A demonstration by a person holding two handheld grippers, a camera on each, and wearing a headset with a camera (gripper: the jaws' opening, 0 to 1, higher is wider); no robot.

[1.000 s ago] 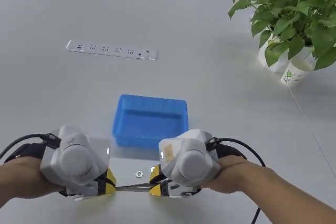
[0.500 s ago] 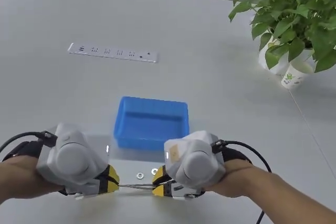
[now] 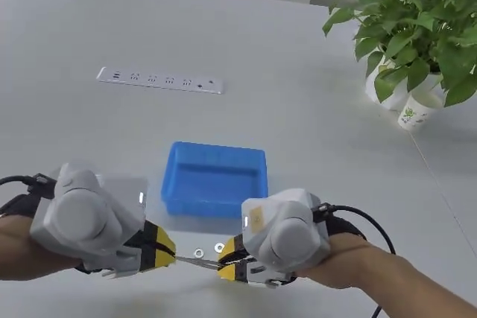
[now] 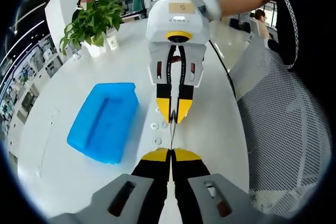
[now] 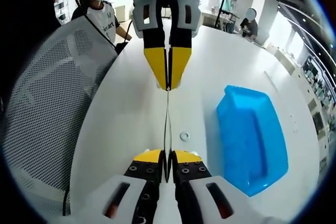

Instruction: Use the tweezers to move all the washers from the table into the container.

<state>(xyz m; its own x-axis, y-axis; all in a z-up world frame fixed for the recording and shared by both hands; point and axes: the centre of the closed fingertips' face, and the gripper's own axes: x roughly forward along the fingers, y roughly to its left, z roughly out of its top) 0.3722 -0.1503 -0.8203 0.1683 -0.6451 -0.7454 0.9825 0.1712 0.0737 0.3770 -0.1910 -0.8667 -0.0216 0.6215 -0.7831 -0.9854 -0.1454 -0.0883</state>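
The thin metal tweezers (image 3: 197, 261) hang level just above the table, held at both ends. My left gripper (image 3: 168, 252) is shut on one end and my right gripper (image 3: 229, 263) is shut on the other. Two small washers (image 3: 199, 253) (image 3: 219, 247) lie on the table just beyond the tweezers. Behind them stands the blue container (image 3: 215, 176), with nothing visible inside. The left gripper view shows my left gripper (image 4: 171, 155), the tweezers (image 4: 171, 136) and washers (image 4: 155, 126) beside the container (image 4: 104, 120). In the right gripper view, my right gripper (image 5: 167, 157) holds the tweezers (image 5: 167, 116) near one washer (image 5: 185, 136).
A white power strip (image 3: 159, 80) lies farther back on the white table (image 3: 313, 132). A potted plant (image 3: 417, 27) stands at the back right. A white mesh chair (image 4: 283, 129) stands at the table's near side. A cable (image 3: 365, 217) trails from the right gripper.
Both grippers stay shut on the tweezers. The left gripper's body has swung a little to the left and the right one to the right. The head camera has tilted.
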